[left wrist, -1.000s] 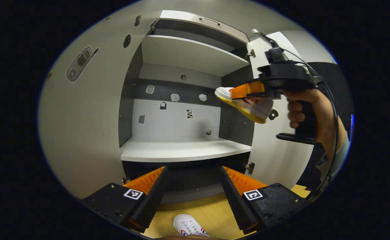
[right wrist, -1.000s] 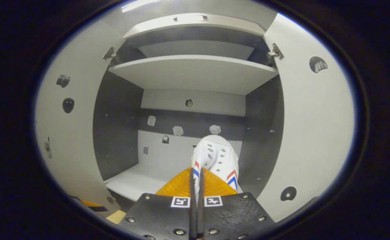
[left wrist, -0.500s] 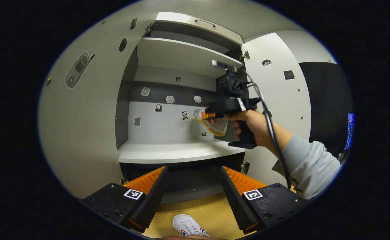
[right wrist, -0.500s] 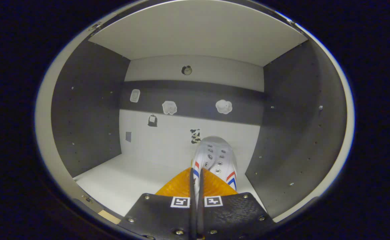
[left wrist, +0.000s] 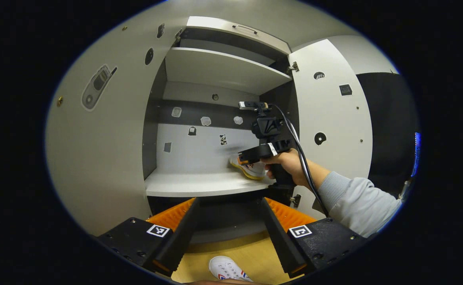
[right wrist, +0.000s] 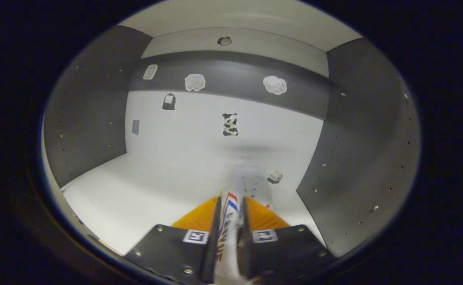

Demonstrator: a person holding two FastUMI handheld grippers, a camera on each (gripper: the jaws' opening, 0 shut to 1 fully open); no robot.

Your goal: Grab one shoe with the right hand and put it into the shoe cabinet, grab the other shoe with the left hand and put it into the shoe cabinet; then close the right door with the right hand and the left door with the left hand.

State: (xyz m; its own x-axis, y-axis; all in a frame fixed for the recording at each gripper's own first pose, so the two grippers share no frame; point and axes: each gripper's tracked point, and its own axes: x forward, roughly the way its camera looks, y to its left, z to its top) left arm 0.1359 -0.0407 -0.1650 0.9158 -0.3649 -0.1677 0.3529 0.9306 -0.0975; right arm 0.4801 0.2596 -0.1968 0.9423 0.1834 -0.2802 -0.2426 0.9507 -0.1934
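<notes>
The shoe cabinet (left wrist: 200, 184) stands with both doors swung wide. My right gripper (left wrist: 244, 158), held by a hand in a grey sleeve, reaches over the right end of the middle shelf. Under it a white shoe (left wrist: 251, 170) with a yellow sole lies on that shelf. In the right gripper view the gripper (right wrist: 231, 200) is open a little, and the blurred shoe (right wrist: 249, 182) lies loose between the fingers, toe toward the back wall. My left gripper (left wrist: 229, 202) hangs open and empty before the cabinet, above the other white shoe (left wrist: 226, 270) on the wooden floor.
The left door (left wrist: 97, 138) and right door (left wrist: 330, 118) flank the opening. An upper shelf (left wrist: 223, 69) sits overhead. The middle shelf (right wrist: 136, 190) is bare to the left of the shoe, with small stickers on the back wall (right wrist: 229, 124).
My right gripper went deeper into the cabinet and down to the middle shelf with the shoe. Its fingers have parted around the shoe. My left gripper stayed nearly still.
</notes>
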